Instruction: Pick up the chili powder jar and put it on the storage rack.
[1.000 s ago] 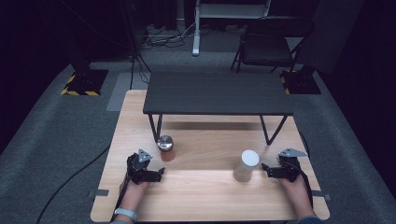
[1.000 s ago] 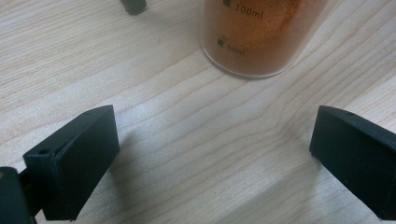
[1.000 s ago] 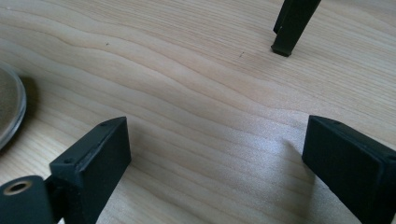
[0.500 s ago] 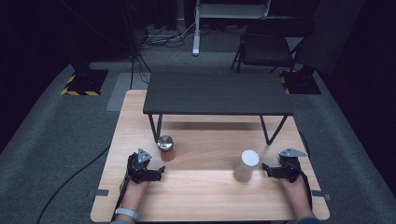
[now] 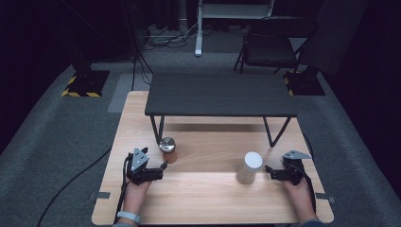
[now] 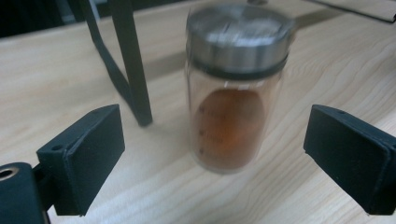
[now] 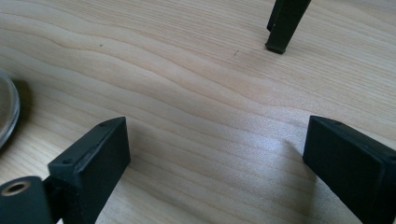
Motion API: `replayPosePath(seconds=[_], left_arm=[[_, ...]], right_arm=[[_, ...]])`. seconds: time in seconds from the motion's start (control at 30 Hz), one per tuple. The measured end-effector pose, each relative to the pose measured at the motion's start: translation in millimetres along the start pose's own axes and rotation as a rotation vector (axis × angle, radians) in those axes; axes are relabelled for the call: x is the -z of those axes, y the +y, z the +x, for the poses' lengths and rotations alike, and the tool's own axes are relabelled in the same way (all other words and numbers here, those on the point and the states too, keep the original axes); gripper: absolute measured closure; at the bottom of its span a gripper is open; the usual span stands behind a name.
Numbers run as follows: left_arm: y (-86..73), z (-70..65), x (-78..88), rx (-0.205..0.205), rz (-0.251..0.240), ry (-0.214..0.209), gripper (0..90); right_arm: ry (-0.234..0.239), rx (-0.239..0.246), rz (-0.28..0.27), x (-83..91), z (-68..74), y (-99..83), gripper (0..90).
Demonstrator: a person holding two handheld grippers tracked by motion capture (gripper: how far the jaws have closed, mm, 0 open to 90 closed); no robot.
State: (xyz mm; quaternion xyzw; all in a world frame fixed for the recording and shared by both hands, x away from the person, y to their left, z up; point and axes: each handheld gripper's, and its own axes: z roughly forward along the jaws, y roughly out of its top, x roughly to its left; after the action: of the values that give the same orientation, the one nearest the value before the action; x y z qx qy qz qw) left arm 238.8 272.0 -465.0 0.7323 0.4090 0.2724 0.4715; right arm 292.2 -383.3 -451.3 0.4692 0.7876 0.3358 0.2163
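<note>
A small glass jar [image 5: 167, 145] with a steel lid stands on the wooden table just beyond my left gripper [image 5: 160, 169]. In the left gripper view the jar [image 6: 233, 102] holds orange-brown contents and stands upright between and a little ahead of the open jaws, touching neither; my left gripper [image 6: 215, 144] holds nothing. A white-lidded pale container [image 5: 250, 166] stands just left of my right gripper [image 5: 268, 170]. In the right gripper view my right gripper [image 7: 215, 154] is open over bare wood, and the container's rounded edge [image 7: 5, 112] shows at the far left.
A low black side table [image 5: 220, 94] on thin legs stands across the back of the wooden table [image 5: 208, 198]. One of its legs [image 6: 133, 70] is just left of the jar, another [image 7: 284, 23] ahead of the right gripper. A chair [image 5: 269, 45] stands on the floor behind.
</note>
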Motion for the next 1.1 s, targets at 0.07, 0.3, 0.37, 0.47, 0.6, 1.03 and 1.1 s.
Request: replayPosePath(seconds=[0.07, 0.3, 0.37, 0.47, 0.6, 1.03, 1.1], left_arm=[[-2.9, -0.5, 2.5, 0.002, -0.033, -0.004, 5.0], [-9.1, 0.2, 5.8, -0.01, -0.094, -0.017, 4.5], [-9.7, -0.2, 5.2, -0.014, -0.098, -0.019, 4.5], [-10.1, -1.2, 4.6, -0.015, -0.102, -0.016, 4.5], [-11.1, -0.6, 2.9, -0.008, -0.123, -0.019, 4.7], [-11.0, 1.5, -19.5, 0.014, -0.182, -0.069, 5.3], [-10.2, 0.9, -22.8, 0.014, -0.183, -0.071, 5.7]], right_arm=[[0.0, 0.0, 0.0, 0.0, 0.0, 0.0, 7.2], [0.0, 0.0, 0.0, 0.0, 0.1, 0.0, 7.1], [-0.002, -0.001, 0.0, 0.0, 0.3, 0.0, 7.1], [-0.003, -0.005, 0.0, -0.1, 0.7, 0.2, 7.1], [-0.013, -0.01, 0.0, -0.6, 1.8, 0.6, 7.1], [-0.018, -0.015, 0.0, -0.8, 3.3, 0.7, 6.9], [-0.018, -0.015, 0.0, -0.8, 3.4, 0.6, 6.9]])
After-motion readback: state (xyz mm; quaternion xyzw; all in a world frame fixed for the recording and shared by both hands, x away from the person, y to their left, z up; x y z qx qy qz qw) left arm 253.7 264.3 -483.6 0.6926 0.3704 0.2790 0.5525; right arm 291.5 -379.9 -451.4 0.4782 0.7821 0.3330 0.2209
